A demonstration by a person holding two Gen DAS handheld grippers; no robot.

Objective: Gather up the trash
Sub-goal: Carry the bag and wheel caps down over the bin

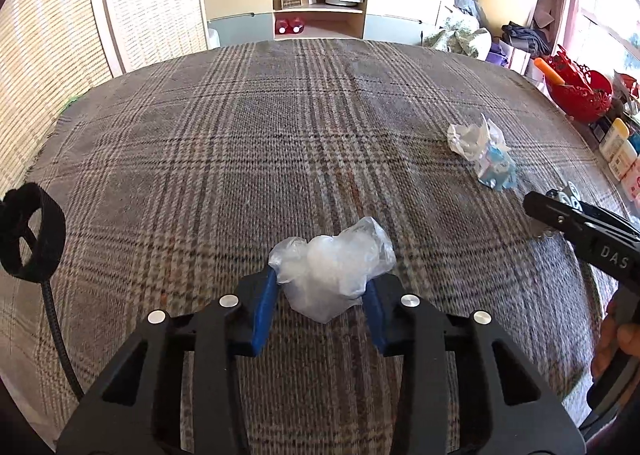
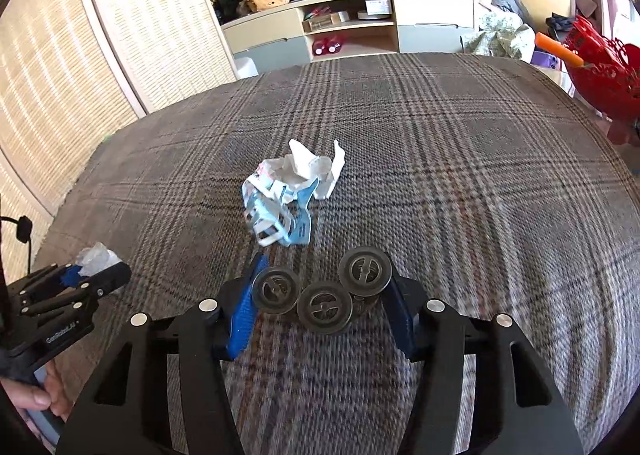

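The left claw (image 1: 324, 291) was found pinching a crumpled clear plastic bag (image 1: 334, 269), the blue pads pressing into the wad from either side where it rested on the plaid-covered tabletop (image 1: 280, 127); the bag sat directly between the fingertips and bulged forward beyond them. The right claw (image 2: 322, 291) stood partly spread about a cluster of three round metal discs (image 2: 324, 295) lying on the cloth; the left pad touched the left disc and the right pad lay against the right disc, though whether they pressed firmly could not be told. The cluster's long axis ran across the claw, from pad to pad. The remaining loose item, a crumpled white and light-blue wrapper (image 2: 290, 199), lay just ahead of the right claw and slightly to its left in the right wrist view, and well off to the right of the left claw (image 1: 482, 155); the right hand was judged the nearer for that piece. Legible writing was scant: the letters "DAS" showed on the body of the right claw in the left wrist view, and pale lettering on the left claw's body in the right wrist view was too blurred to read. Print on the wrapper could not be made out. A red openwork basket (image 2: 604, 71) stood at the far right edge
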